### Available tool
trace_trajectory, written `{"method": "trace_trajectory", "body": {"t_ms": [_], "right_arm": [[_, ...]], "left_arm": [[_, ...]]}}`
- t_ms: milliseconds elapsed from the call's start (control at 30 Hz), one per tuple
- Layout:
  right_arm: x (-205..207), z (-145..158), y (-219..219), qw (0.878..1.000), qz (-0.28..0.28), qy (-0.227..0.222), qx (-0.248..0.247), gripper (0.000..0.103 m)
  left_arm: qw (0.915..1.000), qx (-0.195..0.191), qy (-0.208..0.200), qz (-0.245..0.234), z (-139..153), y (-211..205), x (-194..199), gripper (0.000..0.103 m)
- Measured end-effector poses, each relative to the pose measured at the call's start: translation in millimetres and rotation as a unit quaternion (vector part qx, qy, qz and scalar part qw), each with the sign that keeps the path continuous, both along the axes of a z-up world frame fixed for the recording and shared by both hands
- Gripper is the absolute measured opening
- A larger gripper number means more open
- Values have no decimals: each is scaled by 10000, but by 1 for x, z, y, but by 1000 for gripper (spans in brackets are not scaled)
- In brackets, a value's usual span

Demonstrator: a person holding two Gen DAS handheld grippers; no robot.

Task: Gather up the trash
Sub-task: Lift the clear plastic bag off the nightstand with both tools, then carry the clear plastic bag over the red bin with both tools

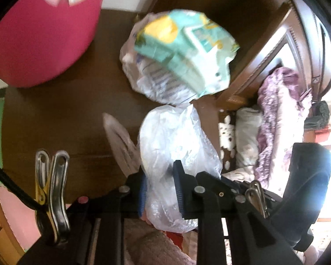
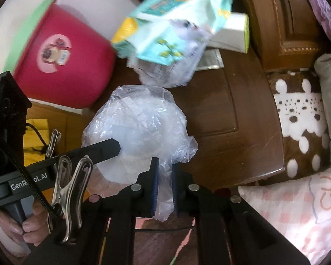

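Both wrist cameras are looking steeply down along their black fingers, close above a dark brown wooden cabinet top (image 1: 55, 119) (image 2: 220, 119). Both views are sharing a crumpled clear plastic bag (image 1: 176, 145) (image 2: 139, 123) at centre, a teal-and-yellow printed package (image 1: 187, 50) (image 2: 172, 26) toward the far edge, and a round magenta plastic tub (image 1: 44, 33) (image 2: 64, 66) at its left edge.

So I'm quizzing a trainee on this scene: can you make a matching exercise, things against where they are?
Things:
1. clear bag
2. teal pack
3. red tub
4. spotted blanket

Places:
A. beside the dark cabinet, right edge
B. on the floor, left
C. between both grippers' pads
D. on top of another bag, blurred

Pairs: 1-C, 2-D, 3-B, 4-A
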State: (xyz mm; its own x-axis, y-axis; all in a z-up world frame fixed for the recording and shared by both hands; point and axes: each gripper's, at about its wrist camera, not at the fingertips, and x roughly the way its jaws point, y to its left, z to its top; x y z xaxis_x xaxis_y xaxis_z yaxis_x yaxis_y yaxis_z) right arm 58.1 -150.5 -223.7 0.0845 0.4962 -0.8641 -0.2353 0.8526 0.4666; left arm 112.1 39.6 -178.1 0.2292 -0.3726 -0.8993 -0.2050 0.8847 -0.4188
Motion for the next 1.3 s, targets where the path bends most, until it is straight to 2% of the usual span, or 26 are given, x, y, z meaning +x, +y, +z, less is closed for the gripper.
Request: {"method": "trace_trajectory", "body": {"t_ms": [233,600,900,1100,1300], "right_arm": [[-13,64,-8,9981,181,-486,324,12],[-15,146,1,9903,364,-1143,696,12],[-13,194,29,9801,631,-1608,982,12],[-6,221,60,9740,774,-1881,994,12],[6,228,91,9708,851,-2026,966,12]], "left_arm": [[9983,17,-576,73,63,5,-7,22],[9921,31,-1217,308,138,14,-17,21],[9834,172,-1708,580,195,43,-20,21],[9789,223,-1930,638,216,72,-12,21],[9749,263,-2109,660,231,107,2,21]]}}
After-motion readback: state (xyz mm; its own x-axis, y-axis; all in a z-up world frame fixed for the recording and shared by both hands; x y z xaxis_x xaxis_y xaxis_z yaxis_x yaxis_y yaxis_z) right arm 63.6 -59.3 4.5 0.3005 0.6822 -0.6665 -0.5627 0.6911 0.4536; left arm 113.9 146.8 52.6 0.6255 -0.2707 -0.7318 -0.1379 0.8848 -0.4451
